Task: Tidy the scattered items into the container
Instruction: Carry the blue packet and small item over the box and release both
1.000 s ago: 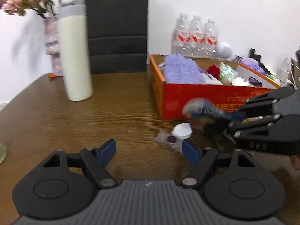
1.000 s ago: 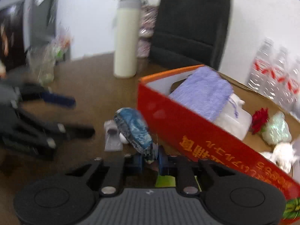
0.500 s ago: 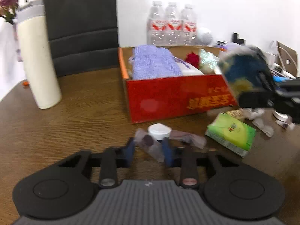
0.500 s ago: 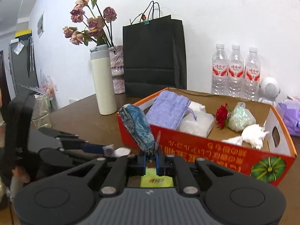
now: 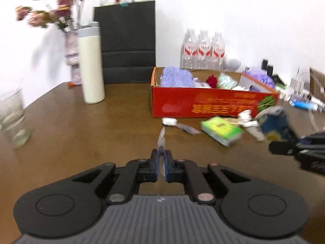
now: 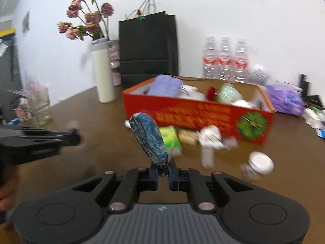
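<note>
The red cardboard box (image 5: 213, 105) (image 6: 195, 114) stands on the brown table and holds a purple cloth, a red flower and pale wrapped items. My left gripper (image 5: 161, 163) is shut on a clear plastic packet (image 5: 161, 140) and holds it above the table, short of the box. My right gripper (image 6: 163, 171) is shut on a blue patterned pouch (image 6: 149, 137), also seen at the right of the left wrist view (image 5: 274, 126). A green tissue pack (image 5: 222, 133) (image 6: 170, 139), a white lid (image 5: 169, 121), a white jar (image 6: 261, 162) and small wrappers lie in front of the box.
A tall cream flask (image 5: 91, 65) (image 6: 102, 71), a vase of dried flowers (image 5: 71, 61), a black paper bag (image 5: 128, 40), three water bottles (image 5: 204, 50) and a glass jar (image 5: 13, 118) stand around the table. Clutter lies at the far right (image 5: 300, 99).
My left gripper shut on the clear packet and lifted it off the table, pulling back from the box. My right gripper, still holding the blue pouch, moved back and lower to the right.
</note>
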{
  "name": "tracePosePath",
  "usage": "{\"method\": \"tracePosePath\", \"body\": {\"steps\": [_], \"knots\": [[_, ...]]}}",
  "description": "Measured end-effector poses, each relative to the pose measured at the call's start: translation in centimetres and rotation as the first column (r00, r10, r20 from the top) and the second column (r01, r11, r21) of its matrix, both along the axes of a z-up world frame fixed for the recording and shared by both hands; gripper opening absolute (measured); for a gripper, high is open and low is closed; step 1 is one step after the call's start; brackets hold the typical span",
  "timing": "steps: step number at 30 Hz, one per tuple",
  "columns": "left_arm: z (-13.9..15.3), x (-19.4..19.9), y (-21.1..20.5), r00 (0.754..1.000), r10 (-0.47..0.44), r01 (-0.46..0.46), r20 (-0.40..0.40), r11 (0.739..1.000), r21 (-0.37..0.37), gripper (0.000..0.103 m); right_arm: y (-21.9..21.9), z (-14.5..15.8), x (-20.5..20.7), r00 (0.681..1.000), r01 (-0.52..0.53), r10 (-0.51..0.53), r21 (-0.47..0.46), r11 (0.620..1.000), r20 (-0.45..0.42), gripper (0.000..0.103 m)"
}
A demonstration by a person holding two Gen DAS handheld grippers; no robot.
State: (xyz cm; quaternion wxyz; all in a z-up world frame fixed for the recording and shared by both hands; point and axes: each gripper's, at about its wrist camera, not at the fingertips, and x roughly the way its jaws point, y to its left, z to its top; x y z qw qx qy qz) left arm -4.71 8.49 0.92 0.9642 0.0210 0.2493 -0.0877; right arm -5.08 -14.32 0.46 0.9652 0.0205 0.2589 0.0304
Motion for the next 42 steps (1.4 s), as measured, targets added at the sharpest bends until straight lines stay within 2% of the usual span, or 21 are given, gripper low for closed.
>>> {"method": "tracePosePath", "body": {"steps": [2,6,11,15,20,24,27,30,33,36,39,41,42], "knots": [[-0.3,-3.2,-1.0,0.998,0.047,-0.049,0.044,0.998,0.026,0.007,0.0,-0.3,-2.1,1.000,0.024,-0.024,-0.002,1.000,0.006,0.009],[-0.4,-8.5,-3.0,0.991,0.011,-0.018,0.131,0.999,0.049,0.007,0.5,-1.0,-6.2,0.999,0.040,-0.040,0.006,0.999,0.016,0.009],[0.2,-12.7,-4.9,0.977,-0.026,0.007,0.210,0.996,0.088,0.007,1.0,-0.9,-10.9,0.991,0.111,-0.112,0.017,0.994,0.071,0.009],[0.6,-14.3,-6.4,0.967,-0.085,0.065,0.239,0.994,0.089,0.007,1.3,-0.9,-13.5,0.987,0.117,-0.121,0.039,0.992,0.105,0.009],[1.4,-13.3,-7.4,0.962,-0.105,0.089,0.253,0.993,0.072,0.007,0.6,-0.4,-13.4,0.984,0.127,-0.132,0.043,0.991,0.119,0.009],[4.5,-9.0,-8.2,0.937,-0.144,0.137,0.319,0.990,0.046,0.007,-1.6,1.4,-10.2,0.981,0.136,-0.140,0.032,0.990,0.137,0.009],[7.6,-2.6,-9.8,0.932,-0.183,0.183,0.313,0.983,0.029,0.007,-4.4,4.3,-5.6,0.974,0.145,-0.150,0.042,0.989,0.170,0.009],[9.3,4.2,-11.3,0.924,-0.143,0.167,0.354,0.985,-0.039,0.007,-7.6,7.4,0.4,0.969,0.163,-0.172,0.063,0.985,0.179,0.009],[10.0,10.1,-13.9,0.914,-0.106,0.118,0.392,0.993,-0.007,0.007,-10.4,9.6,6.8,0.961,0.212,-0.219,0.059,0.976,0.172,0.009],[9.8,14.9,-16.0,0.939,-0.088,0.100,0.332,0.995,-0.018,0.007,-12.4,10.6,12.2,0.962,0.239,-0.244,0.054,0.969,0.125,0.009],[9.1,18.4,-17.0,0.966,-0.081,0.092,0.245,0.995,-0.034,0.007,-13.6,10.6,15.8,0.966,0.243,-0.245,0.044,0.969,0.075,0.009],[8.7,20.9,-17.9,0.983,-0.106,0.112,0.147,0.993,-0.031,0.007,-14.1,10.3,17.8,0.973,0.226,-0.228,0.046,0.973,0.029,0.009],[8.6,22.5,-18.3,0.987,-0.144,0.145,0.068,0.989,-0.022,0.007,-14.4,10.2,19.1,0.976,0.217,-0.217,0.040,0.975,-0.012,0.009]]}}
